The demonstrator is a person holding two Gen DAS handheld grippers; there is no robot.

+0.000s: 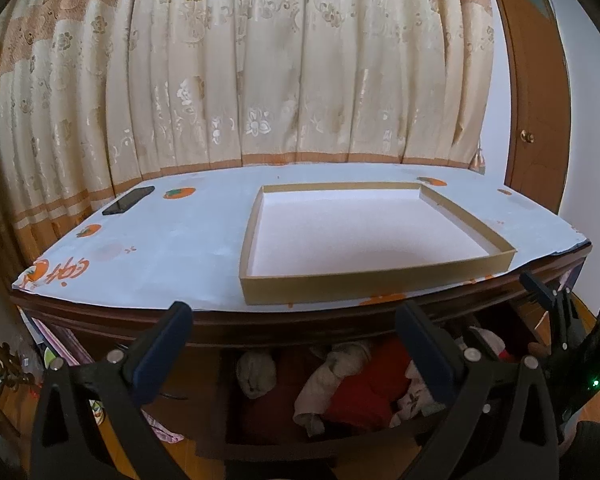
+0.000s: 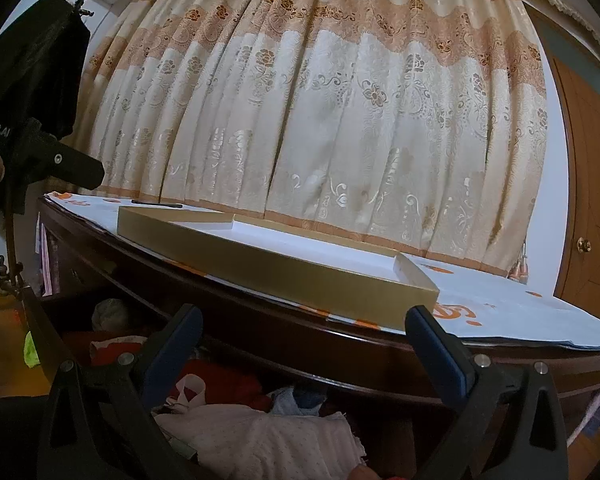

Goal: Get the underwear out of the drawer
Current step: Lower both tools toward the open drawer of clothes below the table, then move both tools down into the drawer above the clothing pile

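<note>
Left wrist view shows the left tool (image 1: pixel 296 328) with its two blue-padded fingers spread wide and nothing between them, hanging in front of the dark wooden tabletop (image 1: pixel 236 326) edge and above the open drawer (image 1: pixel 320 446). Inside that drawer lies a jumble of underwear (image 1: pixel 340 376): a grey-beige rolled piece at the left, a pale crumpled piece in the middle, red fabric beside and under it, and a whitish patterned piece toward the right. On the tabletop a white printed cloth (image 1: pixel 172 240) with orange fruit motifs is spread, and on it sits a shallow gold-sided cardboard box lid (image 1: pixel 376 278) with a white inside, nothing in it. A black phone (image 1: pixel 129 200) lies near the far left corner of the cloth, well apart from the box lid. A cream and orange floral curtain (image 1: pixel 260 72) hangs behind, with a wooden door (image 1: pixel 536 112) to the right. The right tool (image 2: pixel 302 320) shows in the right wrist view, likewise released with its fingers wide apart, poised over the drawer's right part, where a white textured garment (image 2: pixel 260 436) lies nearest the camera with red fabric behind it.
</note>
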